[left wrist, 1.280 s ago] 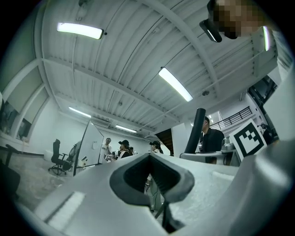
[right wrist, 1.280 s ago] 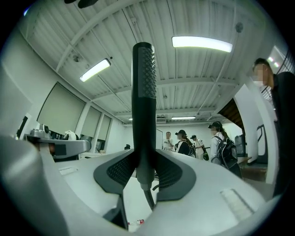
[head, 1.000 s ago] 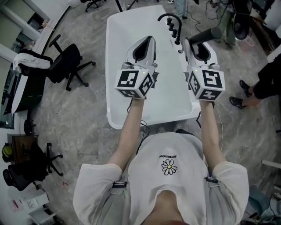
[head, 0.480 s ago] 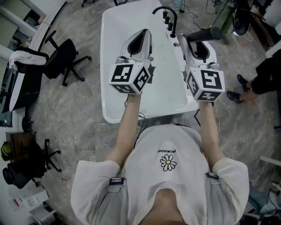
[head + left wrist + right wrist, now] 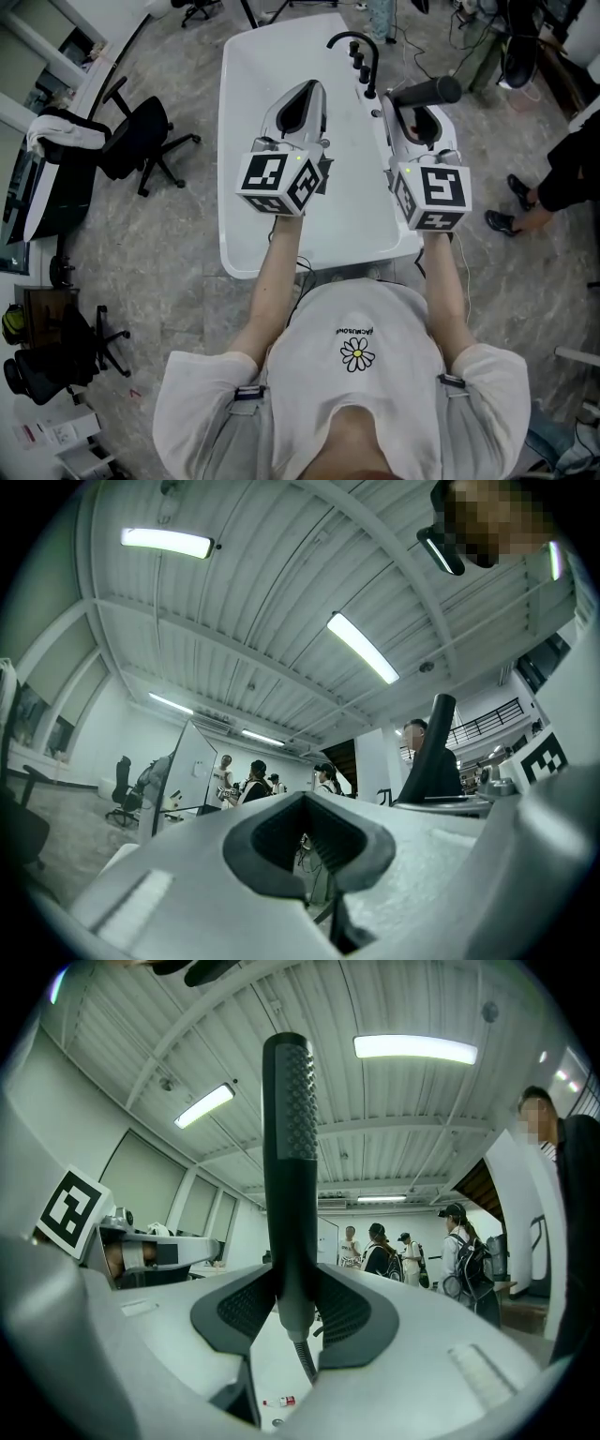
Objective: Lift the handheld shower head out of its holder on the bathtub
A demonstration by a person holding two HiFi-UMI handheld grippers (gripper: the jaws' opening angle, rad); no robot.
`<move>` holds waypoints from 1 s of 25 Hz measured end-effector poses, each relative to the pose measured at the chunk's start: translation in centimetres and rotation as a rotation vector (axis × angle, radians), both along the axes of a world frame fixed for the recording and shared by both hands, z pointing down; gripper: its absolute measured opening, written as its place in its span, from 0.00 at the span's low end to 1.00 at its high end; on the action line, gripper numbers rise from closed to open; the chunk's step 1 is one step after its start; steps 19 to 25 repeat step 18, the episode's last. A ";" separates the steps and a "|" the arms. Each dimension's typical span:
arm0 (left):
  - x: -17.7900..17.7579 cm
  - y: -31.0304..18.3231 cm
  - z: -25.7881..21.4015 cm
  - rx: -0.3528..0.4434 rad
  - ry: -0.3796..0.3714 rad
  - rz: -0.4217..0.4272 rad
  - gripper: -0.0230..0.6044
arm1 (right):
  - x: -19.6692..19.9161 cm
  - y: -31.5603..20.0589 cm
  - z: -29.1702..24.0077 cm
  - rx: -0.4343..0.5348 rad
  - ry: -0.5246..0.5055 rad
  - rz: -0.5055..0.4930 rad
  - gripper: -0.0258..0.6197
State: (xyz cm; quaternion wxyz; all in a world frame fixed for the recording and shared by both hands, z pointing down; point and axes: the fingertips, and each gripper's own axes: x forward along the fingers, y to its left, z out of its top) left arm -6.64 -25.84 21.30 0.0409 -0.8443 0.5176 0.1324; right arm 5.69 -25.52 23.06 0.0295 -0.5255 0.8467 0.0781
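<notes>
Clamping the shower head (image 5: pixel 289 1166) by its handle, the right gripper (image 5: pixel 409 101) holds it at the head view's upper right, near the faucet (image 5: pixel 356 42). The left gripper (image 5: pixel 310 92) hangs over the bathtub (image 5: pixel 239 141), jaws closed and empty.

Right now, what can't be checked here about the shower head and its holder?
- Holder: in the head view the right claw covers that spot on the bathtub rim, so whether the shower head is fully clear is unknown.
- Hose: right gripper view shows only a short piece; the claw's body hides the rest.
- Small red-and-white thing below: too small to identify.
</notes>
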 end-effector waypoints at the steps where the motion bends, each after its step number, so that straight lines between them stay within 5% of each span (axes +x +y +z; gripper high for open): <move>1: 0.1 -0.1 -0.2 0.003 -0.001 0.000 0.04 | 0.1 -0.1 -0.2 0.002 0.000 -0.002 0.28; 25: 0.1 -1.8 -0.6 0.003 -0.007 -0.018 0.04 | -0.5 -1.7 -1.5 0.042 0.019 -0.024 0.28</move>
